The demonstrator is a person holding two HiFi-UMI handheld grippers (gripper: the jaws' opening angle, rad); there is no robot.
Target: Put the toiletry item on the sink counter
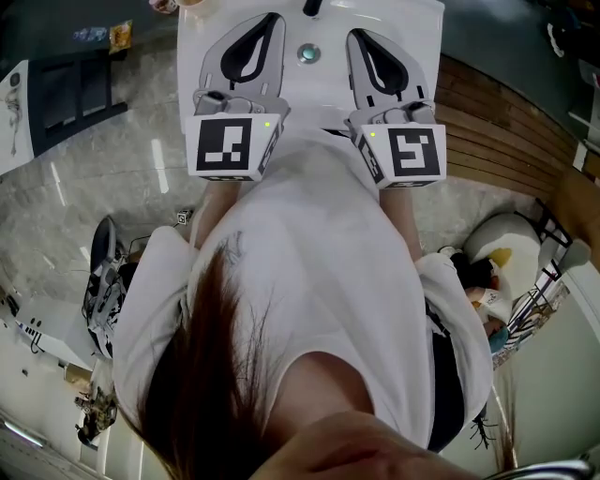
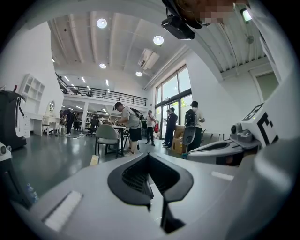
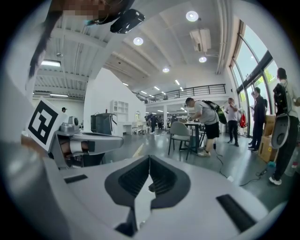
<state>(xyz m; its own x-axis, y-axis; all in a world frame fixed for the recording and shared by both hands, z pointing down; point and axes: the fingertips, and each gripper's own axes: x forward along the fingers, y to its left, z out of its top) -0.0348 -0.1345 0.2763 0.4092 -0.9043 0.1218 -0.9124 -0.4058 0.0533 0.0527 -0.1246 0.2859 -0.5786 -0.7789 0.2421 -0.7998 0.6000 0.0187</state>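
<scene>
In the head view both grippers are held side by side in front of the person's chest, above a white sink point(image 1: 412, 56) with a round drain point(image 1: 307, 53). My left gripper point(image 1: 274, 17) is shut with nothing between its jaws. My right gripper point(image 1: 355, 36) is shut and empty too. In the left gripper view the left gripper point(image 2: 148, 154) points level into a large hall, its dark pads meeting at the tip. In the right gripper view the right gripper point(image 3: 150, 157) shows the same. I cannot make out any toiletry item for certain; small objects point(image 1: 165, 5) sit at the counter's far left edge.
A dark faucet point(image 1: 312, 7) stands behind the drain. A dark shelf point(image 1: 66, 94) is on the left over a marble floor, wooden planks point(image 1: 497, 131) on the right. Several people point(image 2: 126, 124) stand by a table and chair point(image 3: 180, 133) in the hall.
</scene>
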